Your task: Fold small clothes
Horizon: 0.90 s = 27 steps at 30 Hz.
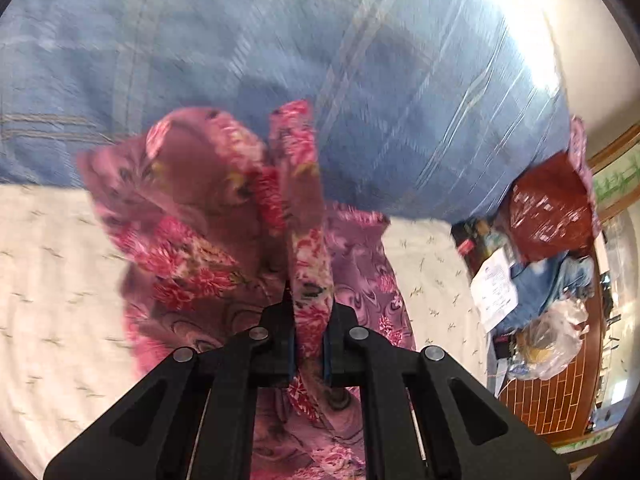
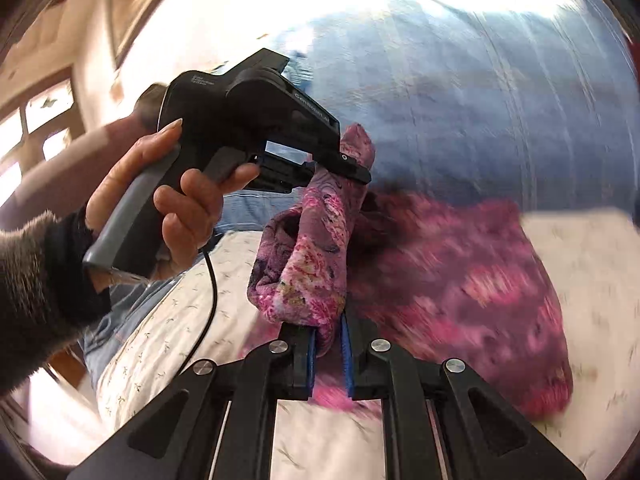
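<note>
Both grippers, left (image 1: 310,344) and right (image 2: 328,354), clamped on pink floral garment (image 1: 208,216), bunched above white bedsheet (image 1: 52,280), blue blanket (image 1: 240,40) beyond jaws, clutter pile (image 1: 548,240) off right.

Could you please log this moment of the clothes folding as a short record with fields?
surface: white patterned sheet with a blue plaid blanket behind it
garment: pink floral garment, lifted at one edge, the rest trailing onto the sheet
left claw: shut on the garment
right claw: shut on the garment
person's hand: on the left claw's handle, seen in the right wrist view
clutter: red bag, papers and a clear plastic bag at the far right edge
image quality: motion blur in both views
</note>
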Available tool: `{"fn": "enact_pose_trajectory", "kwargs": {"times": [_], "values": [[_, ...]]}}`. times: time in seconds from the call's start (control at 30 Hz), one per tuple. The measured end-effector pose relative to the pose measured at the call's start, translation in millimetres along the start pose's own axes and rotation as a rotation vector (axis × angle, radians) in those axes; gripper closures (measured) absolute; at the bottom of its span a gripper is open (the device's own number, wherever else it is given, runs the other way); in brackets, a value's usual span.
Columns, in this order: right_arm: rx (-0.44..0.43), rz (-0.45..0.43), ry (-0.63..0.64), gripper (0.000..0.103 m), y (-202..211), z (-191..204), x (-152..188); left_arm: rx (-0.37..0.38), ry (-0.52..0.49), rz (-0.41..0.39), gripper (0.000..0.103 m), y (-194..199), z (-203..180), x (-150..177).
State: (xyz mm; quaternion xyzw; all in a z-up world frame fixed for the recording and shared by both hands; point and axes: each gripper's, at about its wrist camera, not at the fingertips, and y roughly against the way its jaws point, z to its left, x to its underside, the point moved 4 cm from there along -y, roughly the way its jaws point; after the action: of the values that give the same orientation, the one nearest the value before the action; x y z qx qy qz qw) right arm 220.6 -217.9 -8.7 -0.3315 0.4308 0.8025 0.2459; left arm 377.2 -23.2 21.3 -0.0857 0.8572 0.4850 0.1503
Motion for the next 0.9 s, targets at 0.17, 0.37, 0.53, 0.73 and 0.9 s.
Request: {"fn": "enact_pose_trajectory", "kwargs": {"times": [0.17, 0.37, 0.53, 0.73, 0.9], "values": [[-0.041, 0.053, -0.183, 0.087, -6, -42, 27, -0.107, -0.008, 0.098, 0.096, -61, -8, 10], [-0.148, 0.055, -0.31, 0.089, -14, -66, 26, -0.104, 0.032, 0.111, 0.096, -68, 1, 11], [-0.241, -0.03, -0.409, 0.094, 4, -83, 16, -0.053, 0.033, 0.057, 0.096, -49, -19, 6], [-0.213, -0.116, -0.538, 0.094, 41, -124, 19, -0.03, -0.072, 0.074, 0.086, -82, -75, 13], [-0.14, 0.0, -0.644, 0.09, 26, -146, 51, 0.107, 0.034, 0.089, 0.081, -72, -67, 27]]}}
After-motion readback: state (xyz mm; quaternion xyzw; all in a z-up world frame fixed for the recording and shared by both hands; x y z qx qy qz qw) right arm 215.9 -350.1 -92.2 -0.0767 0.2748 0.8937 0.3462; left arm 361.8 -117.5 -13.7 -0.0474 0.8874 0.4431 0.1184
